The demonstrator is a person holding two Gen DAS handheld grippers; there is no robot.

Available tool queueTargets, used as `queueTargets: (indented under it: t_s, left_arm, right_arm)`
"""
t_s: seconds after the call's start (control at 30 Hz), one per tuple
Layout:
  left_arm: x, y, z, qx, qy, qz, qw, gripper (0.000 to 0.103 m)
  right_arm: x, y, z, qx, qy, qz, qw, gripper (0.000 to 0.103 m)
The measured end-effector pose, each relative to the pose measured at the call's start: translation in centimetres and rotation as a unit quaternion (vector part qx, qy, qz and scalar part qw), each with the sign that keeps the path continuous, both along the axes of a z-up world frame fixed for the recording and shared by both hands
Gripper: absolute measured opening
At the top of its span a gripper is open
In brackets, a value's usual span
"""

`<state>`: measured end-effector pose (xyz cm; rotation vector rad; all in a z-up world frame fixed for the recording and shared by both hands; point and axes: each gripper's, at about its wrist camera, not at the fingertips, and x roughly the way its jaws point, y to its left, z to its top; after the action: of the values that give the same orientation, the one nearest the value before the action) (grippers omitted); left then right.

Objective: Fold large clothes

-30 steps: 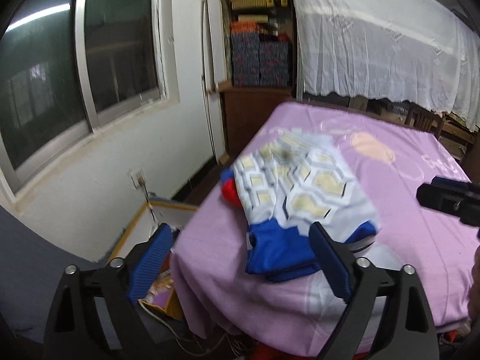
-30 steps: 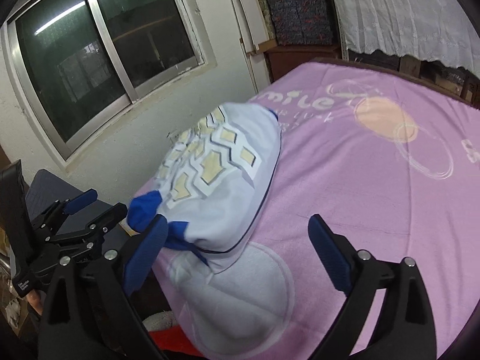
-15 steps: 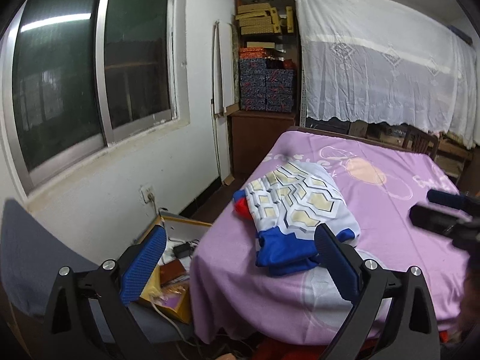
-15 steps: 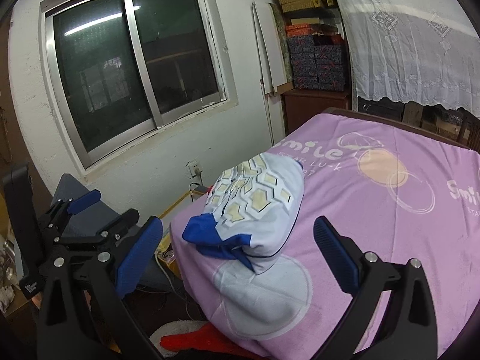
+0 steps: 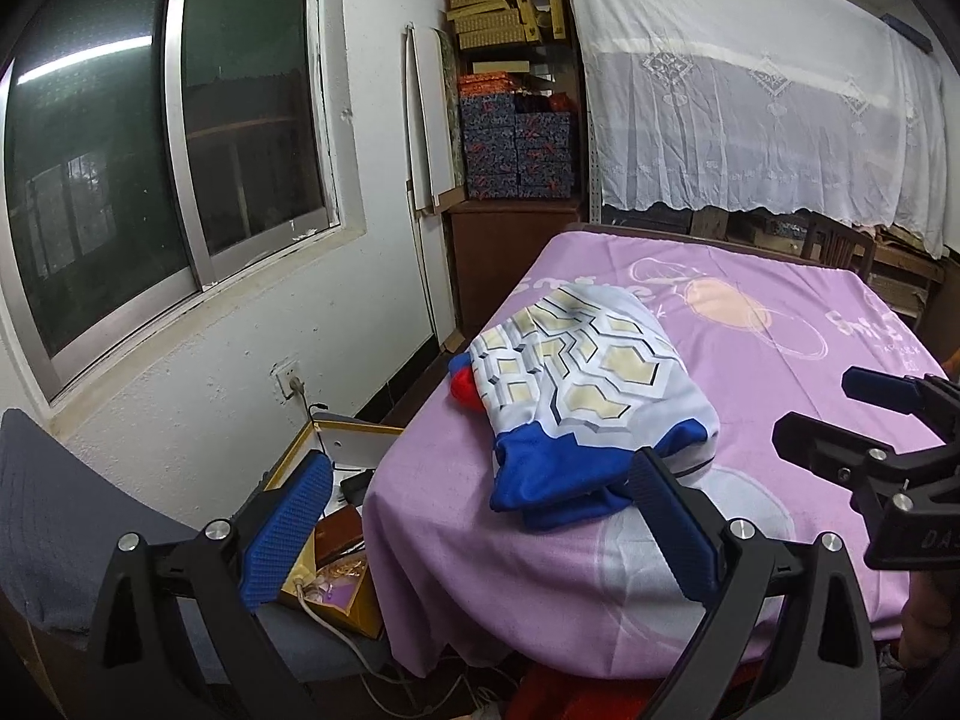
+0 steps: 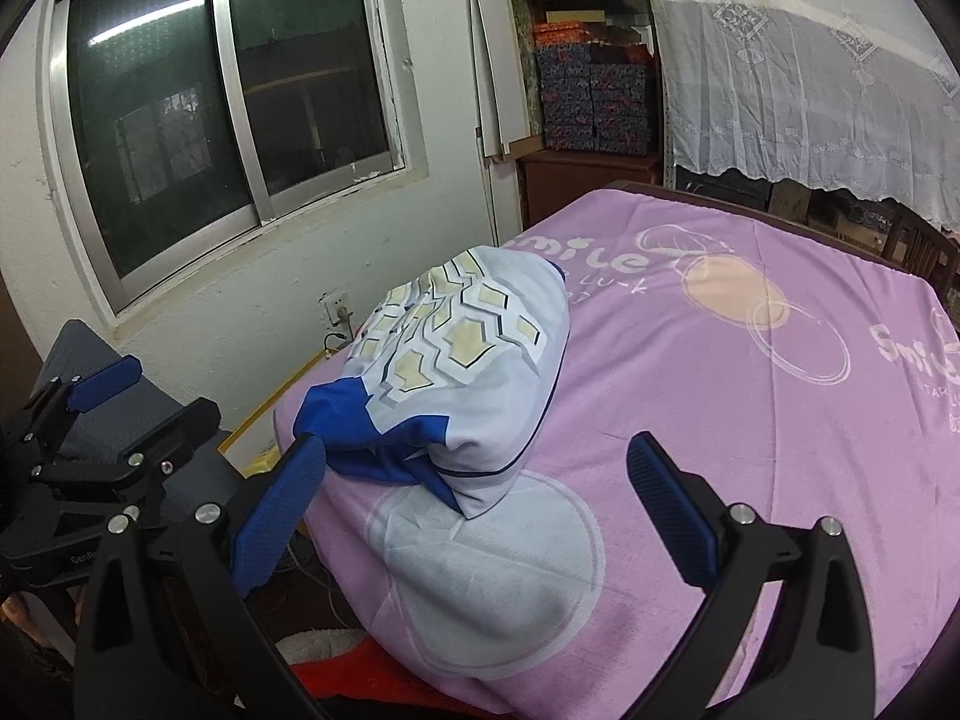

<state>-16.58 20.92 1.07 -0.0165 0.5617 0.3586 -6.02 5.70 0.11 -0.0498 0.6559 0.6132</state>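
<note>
Both claws, left gripper (image 5: 480, 516) and right gripper (image 6: 474, 492), stand spread and grip nothing. We see the folded garment (image 6: 462, 360) ahead of them on the purple bedsheet (image 6: 750, 396), long axis running away from us, blue hem nearest. Sheet print reads "Smile". Below-left, an open box (image 5: 336, 564) holds small, indistinct items.

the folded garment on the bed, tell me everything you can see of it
The folded garment is a compact bundle of thin, smooth-looking fabric: pale grey-white with cream hexagon shapes outlined in dark lines, and solid blue parts bunched at its near end. A red bit pokes out at its window side. It lies on the purple bedsheet near the bed's window-side edge. Neither gripper touches it.
</note>
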Motion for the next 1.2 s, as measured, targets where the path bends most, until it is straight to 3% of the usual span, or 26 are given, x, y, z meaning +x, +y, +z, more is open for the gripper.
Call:
queueTargets:
  t_s: [1.2]
  left_arm:
    - [1.0,-0.7,-1.3,0.001,0.018,-0.008,0.9998,0.099]
  right_arm:
    - [-1.7,0.3,-0.4,-0.011,-0.016,0.012,1.000,0.098]
